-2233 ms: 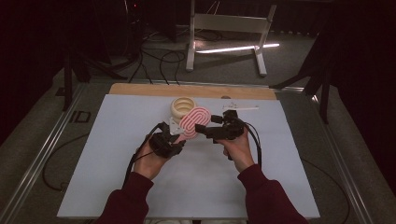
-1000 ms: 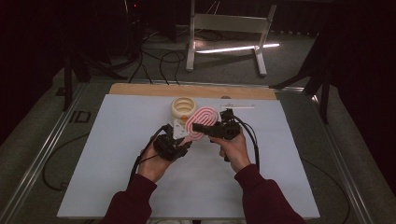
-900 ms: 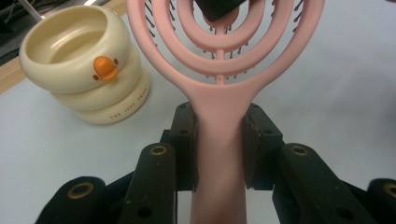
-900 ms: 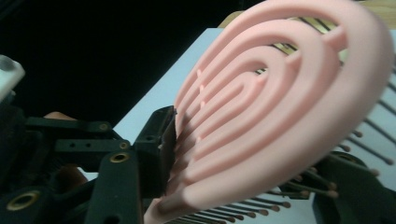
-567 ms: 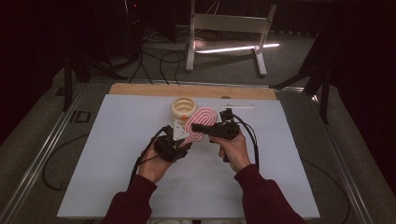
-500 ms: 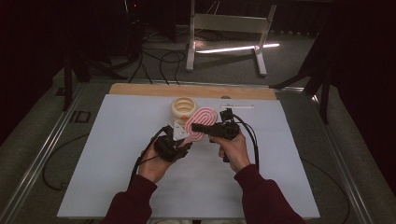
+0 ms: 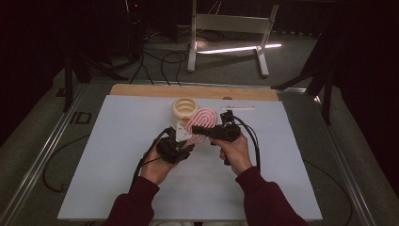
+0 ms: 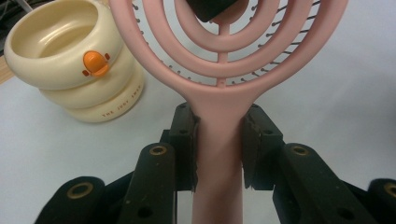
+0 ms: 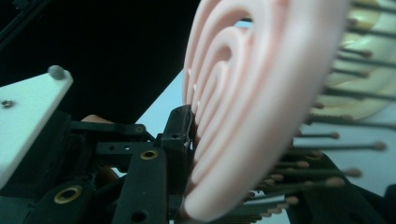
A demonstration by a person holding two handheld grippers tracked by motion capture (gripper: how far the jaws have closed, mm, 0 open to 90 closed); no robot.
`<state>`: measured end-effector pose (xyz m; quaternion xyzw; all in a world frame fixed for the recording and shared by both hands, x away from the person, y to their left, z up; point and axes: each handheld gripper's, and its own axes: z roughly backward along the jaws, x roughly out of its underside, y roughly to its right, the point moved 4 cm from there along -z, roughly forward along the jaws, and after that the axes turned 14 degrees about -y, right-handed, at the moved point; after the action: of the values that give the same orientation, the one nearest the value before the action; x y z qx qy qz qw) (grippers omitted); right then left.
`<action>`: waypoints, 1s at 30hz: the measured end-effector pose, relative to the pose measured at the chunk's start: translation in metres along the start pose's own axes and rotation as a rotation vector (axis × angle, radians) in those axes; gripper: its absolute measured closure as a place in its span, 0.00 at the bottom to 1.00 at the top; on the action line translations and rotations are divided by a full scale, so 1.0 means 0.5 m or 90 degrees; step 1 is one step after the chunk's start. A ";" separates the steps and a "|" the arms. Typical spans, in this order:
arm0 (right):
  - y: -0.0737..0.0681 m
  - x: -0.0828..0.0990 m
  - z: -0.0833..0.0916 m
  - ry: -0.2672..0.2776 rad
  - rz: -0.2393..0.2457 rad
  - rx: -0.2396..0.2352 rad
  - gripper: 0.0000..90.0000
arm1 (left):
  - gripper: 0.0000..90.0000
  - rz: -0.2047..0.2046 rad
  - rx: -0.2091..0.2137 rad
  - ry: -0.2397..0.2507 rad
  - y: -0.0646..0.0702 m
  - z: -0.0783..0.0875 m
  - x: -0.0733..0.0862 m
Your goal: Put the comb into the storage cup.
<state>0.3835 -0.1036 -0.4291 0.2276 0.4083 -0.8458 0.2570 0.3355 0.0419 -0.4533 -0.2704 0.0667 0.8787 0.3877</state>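
Two claws pinching pink hairbrush (image 7: 201, 123), left claw (image 8: 218, 140), right claw (image 9: 224, 154), white tabletop (image 7: 117, 155), dark room.

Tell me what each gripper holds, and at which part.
Both hold the pink hairbrush. The left gripper clamps its handle; the right gripper, whose jaws have just been closing, grips its ringed head.

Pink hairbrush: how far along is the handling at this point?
Done: the left gripper clamps the pink hairbrush by its handle, lifted off the white table. In hand: the right gripper has just been closing on the brush head. Left, probably: handing over or setting it by the cream cup.
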 end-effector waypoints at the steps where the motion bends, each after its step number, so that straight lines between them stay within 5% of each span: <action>1: -0.002 0.000 -0.001 0.002 0.005 0.001 0.70 | 0.77 0.000 0.000 0.000 0.000 0.000 0.000; 19: -0.009 -0.002 -0.004 0.009 0.014 0.000 0.71 | 0.69 0.017 0.015 0.017 -0.010 0.007 0.002; 30: -0.009 -0.003 -0.006 0.010 0.016 -0.002 0.71 | 0.40 0.045 0.035 0.029 -0.020 0.008 0.008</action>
<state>0.3821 -0.0986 -0.4272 0.2389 0.4089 -0.8401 0.2645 0.3389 0.0528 -0.4508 -0.2767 0.1092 0.8832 0.3625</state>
